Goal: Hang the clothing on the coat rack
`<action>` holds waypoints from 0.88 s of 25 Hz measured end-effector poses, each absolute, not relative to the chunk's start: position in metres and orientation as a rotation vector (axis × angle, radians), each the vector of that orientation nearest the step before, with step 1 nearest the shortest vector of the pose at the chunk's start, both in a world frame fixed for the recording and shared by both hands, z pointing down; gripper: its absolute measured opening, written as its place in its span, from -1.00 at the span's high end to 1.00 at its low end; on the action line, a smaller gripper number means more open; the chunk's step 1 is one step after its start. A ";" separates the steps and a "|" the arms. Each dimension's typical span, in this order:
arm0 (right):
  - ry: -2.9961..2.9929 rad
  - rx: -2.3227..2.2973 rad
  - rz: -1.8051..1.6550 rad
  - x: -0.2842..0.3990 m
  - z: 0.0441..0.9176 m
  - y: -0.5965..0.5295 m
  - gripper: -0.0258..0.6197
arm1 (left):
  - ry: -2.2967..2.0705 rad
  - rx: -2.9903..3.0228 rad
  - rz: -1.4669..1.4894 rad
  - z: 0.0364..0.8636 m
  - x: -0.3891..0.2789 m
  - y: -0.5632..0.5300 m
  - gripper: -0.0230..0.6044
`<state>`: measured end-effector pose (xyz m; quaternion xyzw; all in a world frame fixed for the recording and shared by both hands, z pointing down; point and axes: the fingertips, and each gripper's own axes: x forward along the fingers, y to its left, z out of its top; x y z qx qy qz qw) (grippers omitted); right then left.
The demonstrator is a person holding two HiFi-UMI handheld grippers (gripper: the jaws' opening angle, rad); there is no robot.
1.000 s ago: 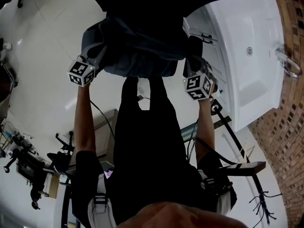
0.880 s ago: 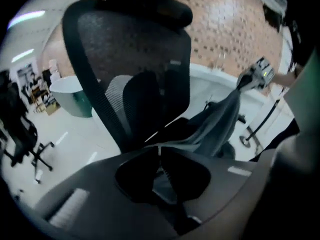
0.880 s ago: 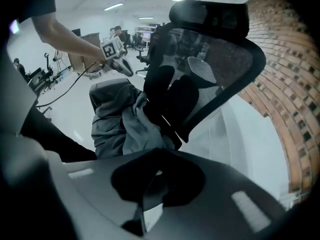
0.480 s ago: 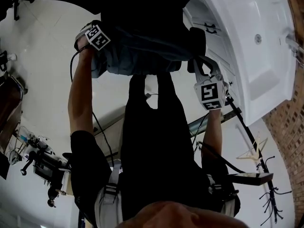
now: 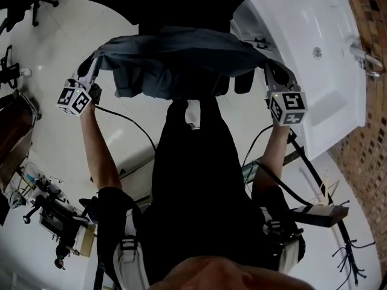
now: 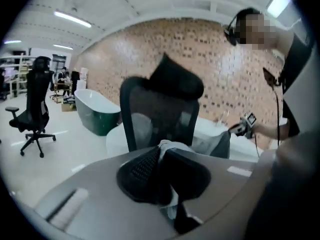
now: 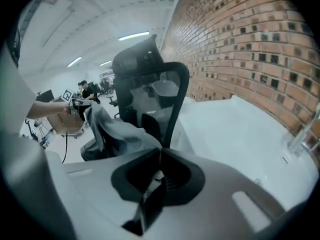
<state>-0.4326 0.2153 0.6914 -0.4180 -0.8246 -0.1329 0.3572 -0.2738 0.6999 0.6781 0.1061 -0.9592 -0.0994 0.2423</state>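
grey garment stretched wide between two grippers

the grey garment hangs spread across the upper centre of the head view, over a black office chair beside a white bathtub. the left gripper, its jaws having just been closing, pinches a pale fold at upper left; the right gripper is clamped on the opposite edge. the coat rack stands at lower right, well apart.
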 end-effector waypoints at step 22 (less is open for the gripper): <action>-2.883 -0.690 -0.306 -0.253 0.320 0.082 0.87 | -3.042 1.577 -1.275 0.302 -0.223 0.629 0.88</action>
